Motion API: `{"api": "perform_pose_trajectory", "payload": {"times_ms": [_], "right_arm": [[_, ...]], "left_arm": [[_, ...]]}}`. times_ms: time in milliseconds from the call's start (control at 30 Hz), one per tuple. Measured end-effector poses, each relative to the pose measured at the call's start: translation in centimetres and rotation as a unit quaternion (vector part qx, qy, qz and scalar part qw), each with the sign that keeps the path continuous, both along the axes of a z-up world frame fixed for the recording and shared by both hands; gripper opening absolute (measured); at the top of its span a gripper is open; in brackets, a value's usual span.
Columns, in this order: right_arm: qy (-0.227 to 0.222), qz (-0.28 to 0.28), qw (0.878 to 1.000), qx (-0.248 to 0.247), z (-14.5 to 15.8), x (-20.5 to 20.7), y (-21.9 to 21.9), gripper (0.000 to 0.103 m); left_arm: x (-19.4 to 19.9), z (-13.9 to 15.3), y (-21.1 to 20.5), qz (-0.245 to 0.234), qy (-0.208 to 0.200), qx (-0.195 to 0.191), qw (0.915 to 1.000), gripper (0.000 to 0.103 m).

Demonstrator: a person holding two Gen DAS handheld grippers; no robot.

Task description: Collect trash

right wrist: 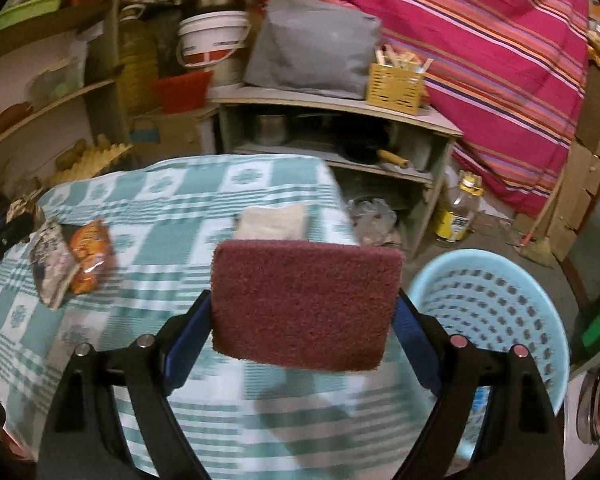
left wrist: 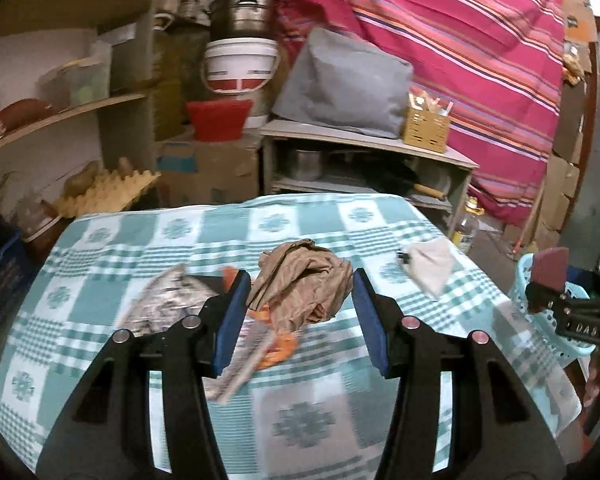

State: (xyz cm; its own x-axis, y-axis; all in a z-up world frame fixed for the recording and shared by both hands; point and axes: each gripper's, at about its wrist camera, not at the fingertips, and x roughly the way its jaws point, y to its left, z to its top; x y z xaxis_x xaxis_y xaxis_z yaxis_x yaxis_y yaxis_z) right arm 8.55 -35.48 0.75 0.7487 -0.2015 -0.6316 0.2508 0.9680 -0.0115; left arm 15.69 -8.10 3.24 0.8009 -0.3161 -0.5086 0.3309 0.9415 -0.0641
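Table: green-and-white checked tablecloth (left wrist: pixel 180 228), cluttered storage room behind
Left gripper (left wrist: pixel 298 300): jaws wide apart around a crumpled brown paper bag (left wrist: pixel 304 280), not clearly touching it
Right gripper (right wrist: pixel 304 308): clamped on a maroon scouring pad (right wrist: pixel 306 304), held up beside the blue basket (right wrist: pixel 496 300)
Other trash: orange wrapper (right wrist: pixel 88 254), white cloth (left wrist: pixel 430 266), both on the table

**Few Legible Marks: Raised Letters "DAS" on Gripper Body**

At the right edge of the left wrist view, raised letters reading "DAS" stand on the black body of the right gripper (left wrist: pixel 548 276); further characters run out of frame. A yellow label on the plastic bottle (right wrist: pixel 458 210), right of centre in the right wrist view, carries print too small to read. The orange snack wrapper (right wrist: pixel 89 256), at left in that view, shows printing, blurred beyond reading. No other text is legible.
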Motion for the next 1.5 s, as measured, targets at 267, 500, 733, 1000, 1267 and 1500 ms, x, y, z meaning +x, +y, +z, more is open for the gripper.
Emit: {"api": "perform_pose_trajectory", "payload": {"times_ms": [267,500,733,1000,1267,1500], "right_arm": [[-0.008,-0.038,0.999,0.009,-0.1,-3.3,-6.7,0.085],[-0.025,-0.085,0.996,0.022,-0.2,-7.0,-12.6,0.085],[-0.033,-0.112,0.993,0.023,-0.2,-9.3,-16.2,0.085],[-0.028,-0.122,0.992,0.027,-1.2,-11.0,-18.5,0.085],[-0.008,-0.131,0.991,0.028,-2.7,-11.7,-20.2,0.085],[-0.007,-0.139,0.99,0.031,-3.2,-12.3,-21.4,0.085]], "left_arm": [[-1.0,-0.1,-7.5,-0.044,0.001,0.004,0.999,0.051],[-2.3,-0.7,-13.8,-0.094,-0.004,0.013,0.9954,0.051],[-3.1,-2.1,-19.7,-0.133,0.015,0.0,0.991,0.051],[-4.3,-3.4,-25.4,-0.168,0.03,-0.01,0.9852,0.053],[-5.6,-4.0,-30.3,-0.205,0.032,-0.021,0.9781,0.052],[-5.9,-4.7,-33.2,-0.221,0.032,-0.015,0.9746,0.061]]}}
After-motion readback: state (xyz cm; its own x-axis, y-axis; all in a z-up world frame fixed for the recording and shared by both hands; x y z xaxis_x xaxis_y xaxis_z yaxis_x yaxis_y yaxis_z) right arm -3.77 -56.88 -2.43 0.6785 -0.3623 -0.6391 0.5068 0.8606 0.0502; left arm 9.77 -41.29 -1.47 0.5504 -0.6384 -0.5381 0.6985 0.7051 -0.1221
